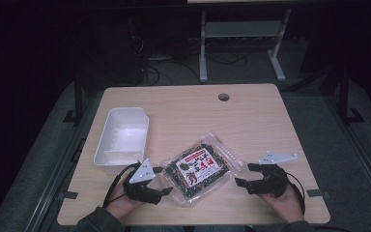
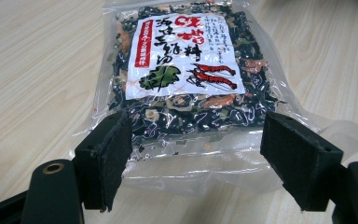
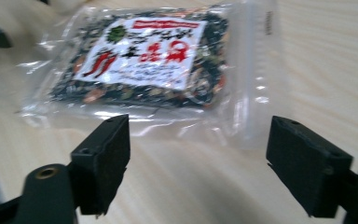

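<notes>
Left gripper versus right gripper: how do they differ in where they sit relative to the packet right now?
The left gripper has its jaws around the packet's near edge, film lying between the pads; the right gripper stands apart from it, bare table between its jaws. The left gripper is beside the white tray; the right gripper is on the packet's far side from it. Both are open, pointing at the packet.

One packet (image 1: 200, 169), one tub (image 1: 122, 140).
</notes>
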`<state>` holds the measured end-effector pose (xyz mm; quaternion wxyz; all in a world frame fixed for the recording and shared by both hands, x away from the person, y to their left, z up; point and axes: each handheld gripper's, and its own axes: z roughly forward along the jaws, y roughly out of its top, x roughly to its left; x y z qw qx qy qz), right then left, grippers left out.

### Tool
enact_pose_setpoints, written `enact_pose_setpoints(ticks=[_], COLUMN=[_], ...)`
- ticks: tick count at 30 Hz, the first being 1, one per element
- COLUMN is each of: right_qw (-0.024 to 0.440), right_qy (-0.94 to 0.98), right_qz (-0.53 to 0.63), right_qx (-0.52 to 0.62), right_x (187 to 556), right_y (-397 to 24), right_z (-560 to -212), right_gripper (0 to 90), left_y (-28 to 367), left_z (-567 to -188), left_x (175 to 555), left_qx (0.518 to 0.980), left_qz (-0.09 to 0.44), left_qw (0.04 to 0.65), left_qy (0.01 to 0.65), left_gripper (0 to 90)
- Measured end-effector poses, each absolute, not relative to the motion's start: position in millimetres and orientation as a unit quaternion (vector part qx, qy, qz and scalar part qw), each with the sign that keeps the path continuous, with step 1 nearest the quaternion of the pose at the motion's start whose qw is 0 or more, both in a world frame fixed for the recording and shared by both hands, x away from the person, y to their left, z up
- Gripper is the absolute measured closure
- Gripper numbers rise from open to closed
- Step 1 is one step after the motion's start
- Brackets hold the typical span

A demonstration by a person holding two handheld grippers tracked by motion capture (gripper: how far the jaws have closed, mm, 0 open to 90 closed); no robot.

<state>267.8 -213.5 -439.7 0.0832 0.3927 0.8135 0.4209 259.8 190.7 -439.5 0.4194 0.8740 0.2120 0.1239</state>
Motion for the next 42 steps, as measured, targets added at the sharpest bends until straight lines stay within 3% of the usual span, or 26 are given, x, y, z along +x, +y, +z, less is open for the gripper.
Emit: enact_pose_setpoints(ticks=[20, 23, 31, 42], right_qw=[0.059, 0.061, 0.029, -0.012], right_qy=[0.790, 0.788, 0.785, 0.780], right_qz=[0.402, 0.394, 0.377, 0.384], right_qx=[0.459, 0.469, 0.490, 0.494], right_x=[320.7, 320.8, 319.9, 321.2], right_y=[-223.1, -226.2, -232.0, -230.2], right_z=[-442.4, -444.0, -455.5, -460.2], right_gripper=[21.6, 22.9, 37.7, 53.9], left_y=[187.1, 186.8, 184.5, 180.3], left_z=[-442.0, -441.8, -444.2, -449.4], left_x=[261.6, 261.4, 264.4, 266.9], left_qx=[0.879, 0.880, 0.887, 0.897], left_qz=[0.119, 0.117, 0.105, 0.099], left_qw=[0.412, 0.410, 0.396, 0.375], left_qy=[0.211, 0.210, 0.214, 0.214], left_gripper=[25.0, 30.2, 45.6, 48.3])
